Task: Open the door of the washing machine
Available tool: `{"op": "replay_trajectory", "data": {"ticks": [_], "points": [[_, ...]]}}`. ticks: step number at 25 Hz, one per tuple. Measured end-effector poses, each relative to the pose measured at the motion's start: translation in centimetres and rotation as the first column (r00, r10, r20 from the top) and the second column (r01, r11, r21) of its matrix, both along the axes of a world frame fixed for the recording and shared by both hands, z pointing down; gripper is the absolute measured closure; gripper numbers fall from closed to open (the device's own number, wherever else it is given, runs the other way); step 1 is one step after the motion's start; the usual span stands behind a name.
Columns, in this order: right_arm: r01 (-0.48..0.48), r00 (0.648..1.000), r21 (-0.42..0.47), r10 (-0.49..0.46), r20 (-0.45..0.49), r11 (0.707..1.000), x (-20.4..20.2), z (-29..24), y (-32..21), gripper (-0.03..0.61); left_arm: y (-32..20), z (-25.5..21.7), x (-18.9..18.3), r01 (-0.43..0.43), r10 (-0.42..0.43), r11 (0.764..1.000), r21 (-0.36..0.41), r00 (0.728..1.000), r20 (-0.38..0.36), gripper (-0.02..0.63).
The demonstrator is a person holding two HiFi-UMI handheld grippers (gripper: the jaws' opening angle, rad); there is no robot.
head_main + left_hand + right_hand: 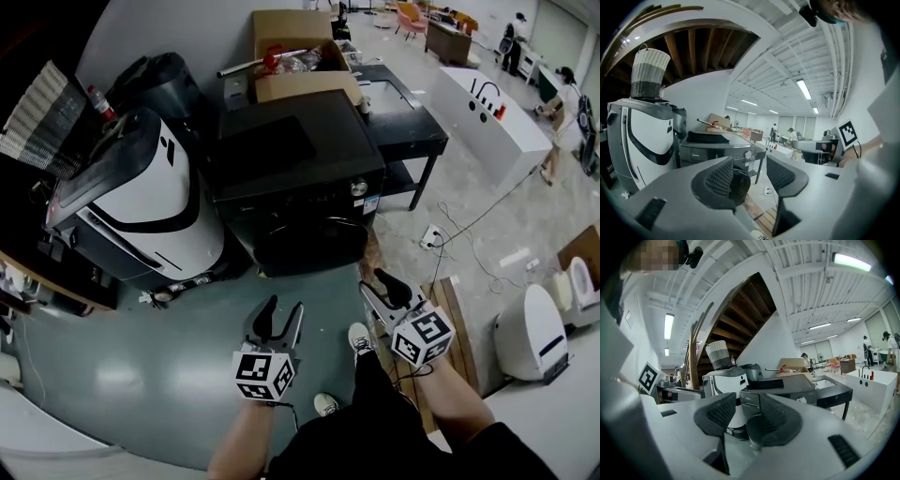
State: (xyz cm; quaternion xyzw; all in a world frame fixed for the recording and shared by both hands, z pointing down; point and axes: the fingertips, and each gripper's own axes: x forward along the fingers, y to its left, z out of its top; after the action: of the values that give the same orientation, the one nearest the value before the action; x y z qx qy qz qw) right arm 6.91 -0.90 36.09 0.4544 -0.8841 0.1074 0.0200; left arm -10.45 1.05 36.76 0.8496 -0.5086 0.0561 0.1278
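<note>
Left tool (284, 307) and right tool (373, 283) held side by side, jaws apart and empty, pointing at the black front-loading washing machine (300, 178).

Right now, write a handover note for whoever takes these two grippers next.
Left gripper: jaws apart, nothing between them.
Right gripper: jaws apart, empty.
Both are held short of the black washing machine, which stands on the floor ahead, between a white machine and a black table.
Its round door faces the grippers and looks shut.
Done: nothing on the door yet.
Left: reach the door, find its handle (not clear from here), pull it open.
</note>
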Motion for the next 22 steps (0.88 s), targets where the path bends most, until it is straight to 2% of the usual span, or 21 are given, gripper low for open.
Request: {"op": "replay_trajectory", "data": {"ticks": [13,17,22], "points": [[0.096,0.991,-0.030,-0.098,-0.095,0.995,1.5,4.6,-10.9,0.359,-9.9,2.8,2.0,0.062,-0.061,0.998,0.029,0.998,-0.032,0.337],[0.115,0.988,-0.026,-0.117,-0.099,0.993,2.1,6.2,-14.2,0.353,-12.9,4.4,2.6,0.069,-0.069,0.997,0.022,0.997,-0.020,0.330],[0.146,0.976,-0.043,-0.151,-0.156,0.988,2.9,9.2,-18.2,0.350,-16.5,6.8,3.6,0.079,-0.079,0.997,-0.005,0.997,0.011,0.330]]}}
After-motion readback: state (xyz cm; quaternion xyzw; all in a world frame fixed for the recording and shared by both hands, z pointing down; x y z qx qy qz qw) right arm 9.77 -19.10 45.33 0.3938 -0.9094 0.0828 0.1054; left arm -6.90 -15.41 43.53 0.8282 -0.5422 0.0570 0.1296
